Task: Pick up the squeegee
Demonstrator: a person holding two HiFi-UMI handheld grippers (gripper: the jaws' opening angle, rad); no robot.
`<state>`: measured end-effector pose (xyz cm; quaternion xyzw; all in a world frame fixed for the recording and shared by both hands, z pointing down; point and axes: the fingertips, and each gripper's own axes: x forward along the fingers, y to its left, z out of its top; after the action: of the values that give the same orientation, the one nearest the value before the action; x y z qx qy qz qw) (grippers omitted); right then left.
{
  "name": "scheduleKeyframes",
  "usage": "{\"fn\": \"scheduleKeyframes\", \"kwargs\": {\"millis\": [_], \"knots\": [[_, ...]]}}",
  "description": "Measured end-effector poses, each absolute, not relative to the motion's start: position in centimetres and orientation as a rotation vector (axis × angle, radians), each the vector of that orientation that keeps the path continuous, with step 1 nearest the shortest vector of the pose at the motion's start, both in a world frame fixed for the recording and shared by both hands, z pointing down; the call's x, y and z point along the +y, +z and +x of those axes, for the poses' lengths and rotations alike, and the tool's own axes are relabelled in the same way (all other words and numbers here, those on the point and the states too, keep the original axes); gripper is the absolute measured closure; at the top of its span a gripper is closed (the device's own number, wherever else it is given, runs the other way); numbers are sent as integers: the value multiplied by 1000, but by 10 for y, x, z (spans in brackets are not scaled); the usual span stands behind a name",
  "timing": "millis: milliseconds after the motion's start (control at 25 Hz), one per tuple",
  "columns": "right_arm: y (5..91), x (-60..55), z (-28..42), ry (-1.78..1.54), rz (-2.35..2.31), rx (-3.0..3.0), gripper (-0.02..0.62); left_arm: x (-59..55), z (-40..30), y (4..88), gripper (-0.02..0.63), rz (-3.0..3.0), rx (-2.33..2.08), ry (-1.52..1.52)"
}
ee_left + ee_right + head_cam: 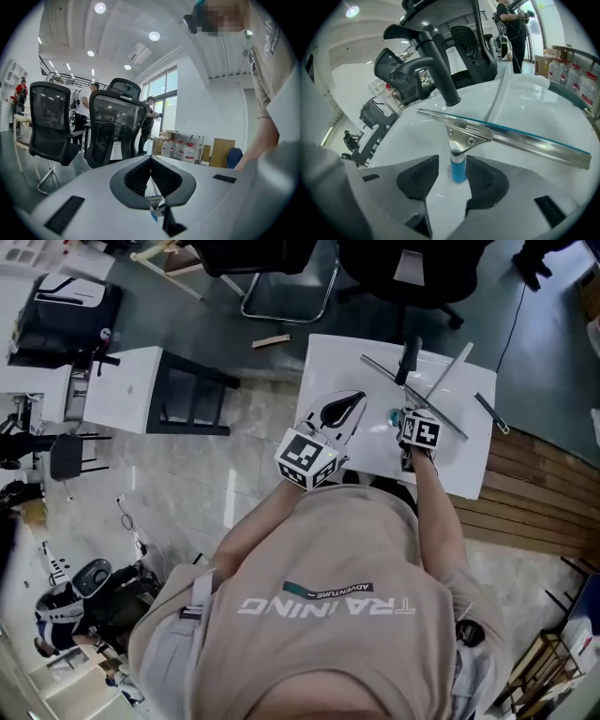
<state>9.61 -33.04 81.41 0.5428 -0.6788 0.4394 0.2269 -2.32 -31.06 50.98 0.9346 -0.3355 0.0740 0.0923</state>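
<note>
- The left gripper (342, 411) is hovering over the near left part of the white table (323, 362). Its jaws are pressing together with nothing between them. Its own view (150, 161) is looking level toward black office chairs (115, 126).
- The right gripper (403, 420) is pointing down at the table's middle with its jaws standing wide. The squeegee's blue handle (458, 169) is sitting between the pads, not clamped.
- The squeegee (427, 401) is lying flat on the table, its metal blade running diagonally just beyond the right gripper.
- A black-handled tool (410, 357) is lying just behind that blade.
- A slim tool (491, 412) is resting near the table's right edge.
</note>
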Motion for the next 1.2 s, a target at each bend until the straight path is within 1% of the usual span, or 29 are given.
{"fn": "scheduleKeyframes", "kwargs": {"millis": [200,360,480,760,800,840,1200], "knots": [[839,-344,93,1178,1530,-1830,421,-321,-17,513,594,2784,-1008,266],[844,-355,93,1123,1619,-1806,422,-320,-18,506,594,2798,-1008,277],[844,-363,91,1059,1652,-1829,422,-317,-23,506,594,2801,-1015,300],[846,-374,86,1025,1727,-1870,422,-315,-47,511,594,2795,-1048,369],[846,-374,87,1017,1738,-1866,427,-316,-50,511,594,2795,-1051,374],[846,-373,87,1011,1743,-1866,480,-316,-52,511,594,2795,-1052,378],[833,-360,78,945,1656,-1905,491,-314,-52,514,594,2803,-1008,364]]}}
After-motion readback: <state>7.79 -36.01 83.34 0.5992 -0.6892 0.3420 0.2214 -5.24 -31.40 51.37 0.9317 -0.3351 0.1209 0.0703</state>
